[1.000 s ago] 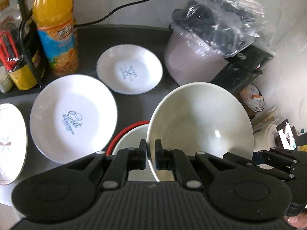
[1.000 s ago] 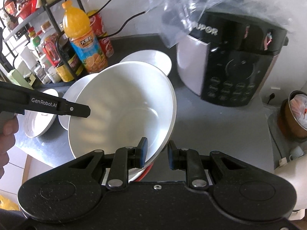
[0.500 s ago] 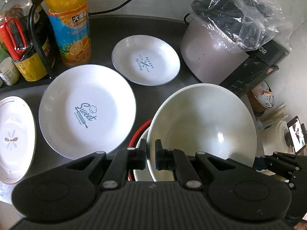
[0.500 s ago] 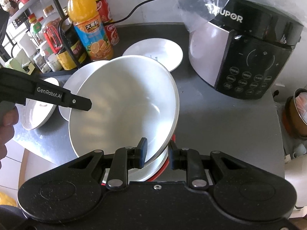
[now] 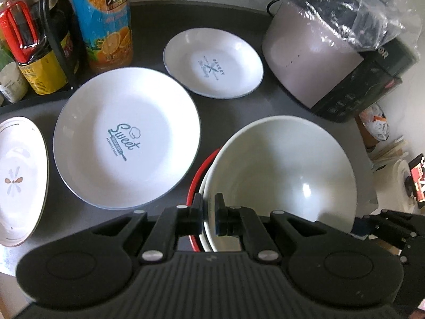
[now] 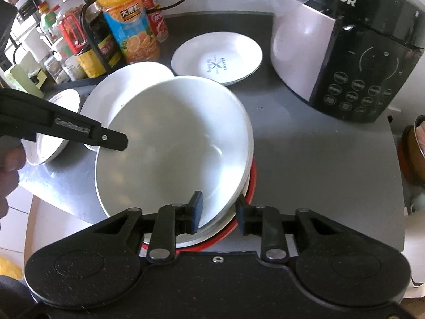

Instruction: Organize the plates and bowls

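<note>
Bowl (image 5: 279,170) sits nested on the red-rimmed stack (image 5: 195,183), left gripper (image 5: 209,214) clamped on its rim. Right gripper (image 6: 218,211), jaws just opening, straddles the rim without pressing. Risk: yank left away crooked and the bowl tips off.

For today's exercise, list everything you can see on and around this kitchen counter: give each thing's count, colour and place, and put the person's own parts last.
Big bowl: one, white, front, nested in the stack.
Stack below: white bowl, red-rimmed dish, under it.
Sweet plate: one, white, centre left.
Bakery plate: one, white, behind.
Flower plate: one, white, far left.
Juice bottle: one, orange, back left.
Cola cans: red, behind the bottle.
Rice cooker: one, white and black, right, plastic on top.
Left gripper: black, jaws shut on the big bowl's rim.
Right gripper: black, jaws just opening around the rim.
Hand: far left.
</note>
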{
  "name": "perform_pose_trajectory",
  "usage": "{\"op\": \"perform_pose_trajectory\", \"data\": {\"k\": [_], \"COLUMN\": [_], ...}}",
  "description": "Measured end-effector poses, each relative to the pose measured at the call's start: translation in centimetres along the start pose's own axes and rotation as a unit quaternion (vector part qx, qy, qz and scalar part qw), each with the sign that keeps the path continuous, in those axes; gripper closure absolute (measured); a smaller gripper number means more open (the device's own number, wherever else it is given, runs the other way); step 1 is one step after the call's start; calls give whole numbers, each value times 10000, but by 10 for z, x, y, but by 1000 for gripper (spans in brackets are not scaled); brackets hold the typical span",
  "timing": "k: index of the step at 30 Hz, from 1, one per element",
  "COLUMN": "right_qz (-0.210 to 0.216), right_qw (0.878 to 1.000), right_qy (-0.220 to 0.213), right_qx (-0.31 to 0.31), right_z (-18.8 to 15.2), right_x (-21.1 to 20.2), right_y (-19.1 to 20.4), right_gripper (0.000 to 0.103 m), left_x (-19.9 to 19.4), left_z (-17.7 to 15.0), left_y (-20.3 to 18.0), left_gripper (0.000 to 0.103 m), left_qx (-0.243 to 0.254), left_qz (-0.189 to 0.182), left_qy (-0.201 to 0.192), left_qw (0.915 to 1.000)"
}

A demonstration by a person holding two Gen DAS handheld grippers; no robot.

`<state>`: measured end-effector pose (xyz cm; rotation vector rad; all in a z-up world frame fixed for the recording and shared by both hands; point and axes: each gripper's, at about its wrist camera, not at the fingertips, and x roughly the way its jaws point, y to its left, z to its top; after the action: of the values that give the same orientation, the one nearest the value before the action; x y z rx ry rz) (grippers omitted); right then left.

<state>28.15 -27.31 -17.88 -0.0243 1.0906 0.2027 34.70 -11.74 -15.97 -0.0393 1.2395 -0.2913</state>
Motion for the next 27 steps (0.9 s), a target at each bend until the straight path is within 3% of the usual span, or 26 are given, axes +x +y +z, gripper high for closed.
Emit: {"op": "perform_pose_trajectory", "data": {"k": [4, 10, 17, 27], "right_qz": [44, 157, 178, 671], "right_qw": [10000, 9996, 9990, 9966], "right_qy": [40, -240, -356, -473], "right_qx": [10, 2, -192, -9], "right_z": [-2, -5, -7, -9], "right_x": [-5, -23, -23, -29], "right_y": [1, -4, -7, -28], "right_gripper": [70, 70, 79, 80], "left_x": [-3, -9, -10, -15], "left_z": [-2, -1, -3, -8], "left_y": [0, 1, -3, -1], "left_gripper": [96, 95, 93, 89], "left_qx": [42, 112, 55, -537], "left_qz": [71, 46, 166, 421], "left_qy": [-11, -102, -166, -64], "left_qw": [10000, 9999, 9997, 9977]}}
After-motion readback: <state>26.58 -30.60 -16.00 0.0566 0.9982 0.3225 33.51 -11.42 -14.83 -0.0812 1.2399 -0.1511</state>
